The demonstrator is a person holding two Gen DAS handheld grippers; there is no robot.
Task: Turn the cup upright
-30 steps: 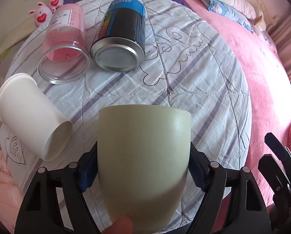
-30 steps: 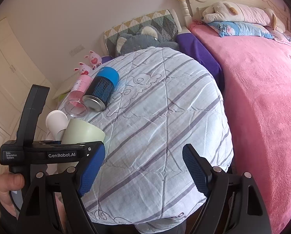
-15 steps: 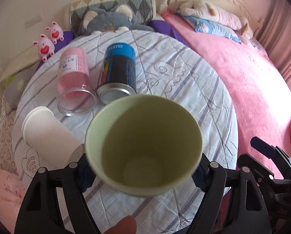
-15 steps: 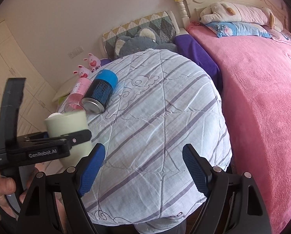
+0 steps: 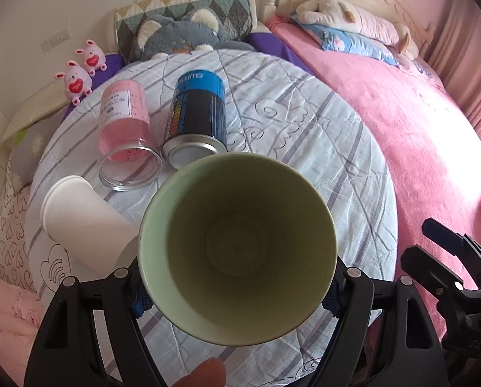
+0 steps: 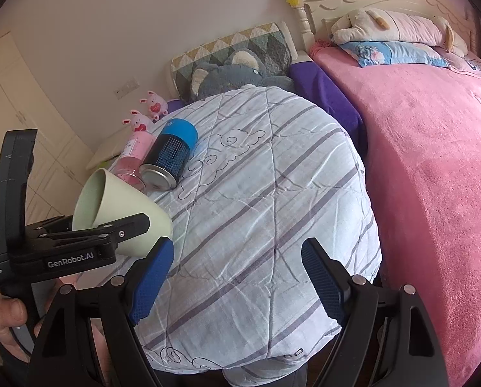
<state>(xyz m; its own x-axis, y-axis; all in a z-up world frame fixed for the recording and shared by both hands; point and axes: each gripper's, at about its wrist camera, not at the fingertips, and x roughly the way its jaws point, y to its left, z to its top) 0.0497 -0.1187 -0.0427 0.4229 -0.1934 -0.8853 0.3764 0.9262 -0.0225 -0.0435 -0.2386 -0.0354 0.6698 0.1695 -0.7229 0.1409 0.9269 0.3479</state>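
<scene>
My left gripper [image 5: 237,293] is shut on a pale green cup [image 5: 237,251] and holds it in the air above the striped round table. The cup's open mouth faces the left wrist camera, so I see its empty inside. In the right wrist view the green cup [image 6: 121,206] is tilted, mouth up and to the left, clamped by the left gripper [image 6: 111,235]. My right gripper [image 6: 234,280] is open and empty, hovering over the near side of the table, to the right of the cup.
A white cup [image 5: 82,222], a clear glass with pink content [image 5: 124,135] and a blue-black can [image 5: 195,116] lie on their sides on the striped cloth [image 5: 305,135]. A pink bed [image 6: 434,161] is on the right; plush toys sit behind.
The left gripper has turned the green cup from bottom-up, through level, to mouth tilted upward. It has also lifted and moved back a little. The right gripper has barely moved.
</scene>
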